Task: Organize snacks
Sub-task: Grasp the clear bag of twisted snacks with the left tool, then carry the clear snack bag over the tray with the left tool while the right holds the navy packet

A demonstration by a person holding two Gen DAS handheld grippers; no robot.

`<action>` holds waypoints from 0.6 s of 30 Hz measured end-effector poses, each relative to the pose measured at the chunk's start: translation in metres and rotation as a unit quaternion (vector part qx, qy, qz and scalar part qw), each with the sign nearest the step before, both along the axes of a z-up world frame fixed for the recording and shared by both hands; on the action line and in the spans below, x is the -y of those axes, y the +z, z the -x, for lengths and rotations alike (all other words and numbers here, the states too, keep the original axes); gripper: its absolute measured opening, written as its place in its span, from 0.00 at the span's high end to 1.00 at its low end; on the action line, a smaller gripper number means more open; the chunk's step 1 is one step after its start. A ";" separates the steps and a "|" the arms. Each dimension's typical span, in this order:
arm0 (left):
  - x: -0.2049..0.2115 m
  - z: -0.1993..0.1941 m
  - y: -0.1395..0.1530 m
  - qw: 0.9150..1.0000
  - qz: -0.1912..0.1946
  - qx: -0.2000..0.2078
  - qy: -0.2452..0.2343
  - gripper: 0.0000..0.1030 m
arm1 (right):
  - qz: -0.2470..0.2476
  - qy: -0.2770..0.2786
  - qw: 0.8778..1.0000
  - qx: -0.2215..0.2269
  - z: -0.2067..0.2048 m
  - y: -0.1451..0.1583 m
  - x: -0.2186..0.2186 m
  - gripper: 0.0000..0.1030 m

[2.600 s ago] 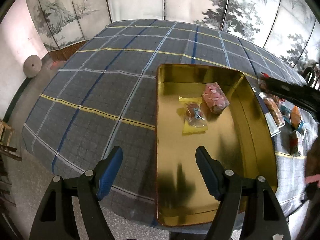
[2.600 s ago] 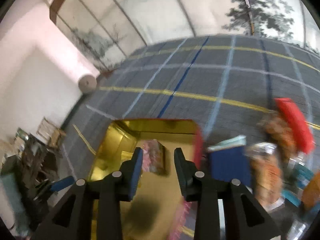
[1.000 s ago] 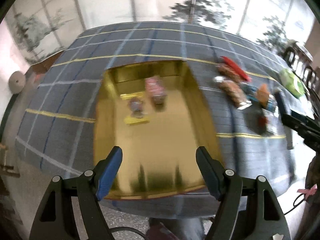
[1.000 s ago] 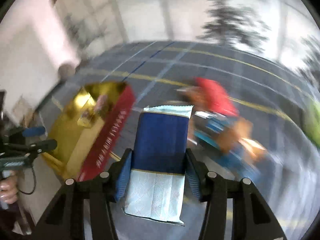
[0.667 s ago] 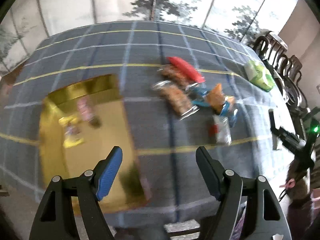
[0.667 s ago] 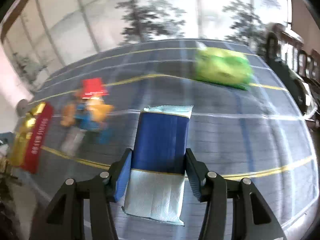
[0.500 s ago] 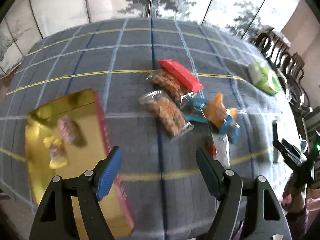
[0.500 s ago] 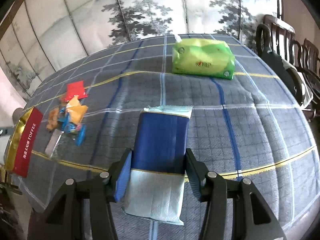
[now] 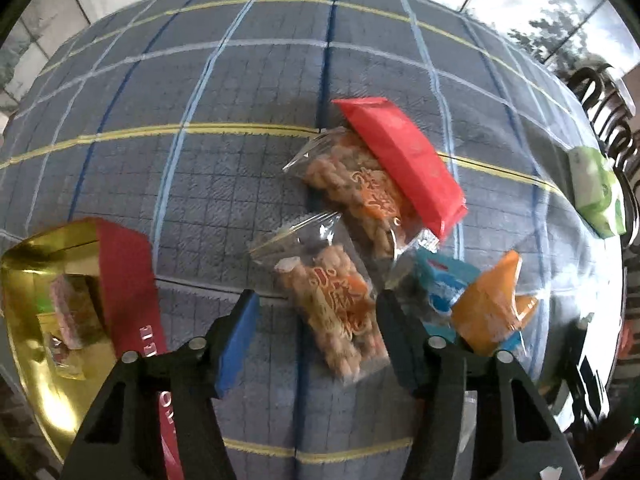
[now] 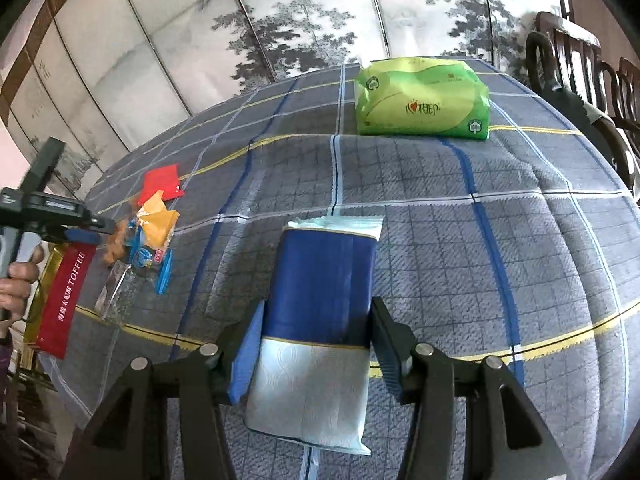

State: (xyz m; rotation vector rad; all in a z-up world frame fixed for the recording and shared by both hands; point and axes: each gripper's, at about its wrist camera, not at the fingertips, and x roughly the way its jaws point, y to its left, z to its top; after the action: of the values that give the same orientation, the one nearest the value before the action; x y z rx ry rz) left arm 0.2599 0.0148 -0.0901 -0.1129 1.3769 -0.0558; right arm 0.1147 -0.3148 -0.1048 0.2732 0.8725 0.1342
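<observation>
Blue snack packet (image 10: 324, 280) low centre of right wrist view, pinched in right gripper (image 10: 316, 344) above plaid surface (image 10: 440, 216); left gripper (image 9: 316, 336) spread wide, straddling clear twist-snack bag (image 9: 332, 312) at lower centre; further up, second clear bag (image 9: 356, 188), red packet (image 9: 400, 160); gold tin (image 9: 24, 320) at lower left; green tissue pack (image 10: 420, 98) at top.

Flat blue-and-white foil snack pack (image 10: 320, 312) clamped upright; clear twist-cracker bags (image 9: 336, 312), red packet (image 9: 400, 156) clustered beside gold toffee tin (image 9: 32, 264).
</observation>
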 end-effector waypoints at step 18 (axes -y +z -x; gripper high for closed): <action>0.017 0.020 -0.005 0.998 -0.044 0.040 0.007 0.68 | 0.019 -0.012 1.000 0.007 -0.011 -0.001 -0.005 0.49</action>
State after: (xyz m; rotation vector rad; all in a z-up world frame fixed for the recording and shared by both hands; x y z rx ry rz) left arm 0.2398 -0.0018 -0.0953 -0.0461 1.2959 0.0111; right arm 0.1259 -0.3099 -0.1061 0.2463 0.8563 0.0973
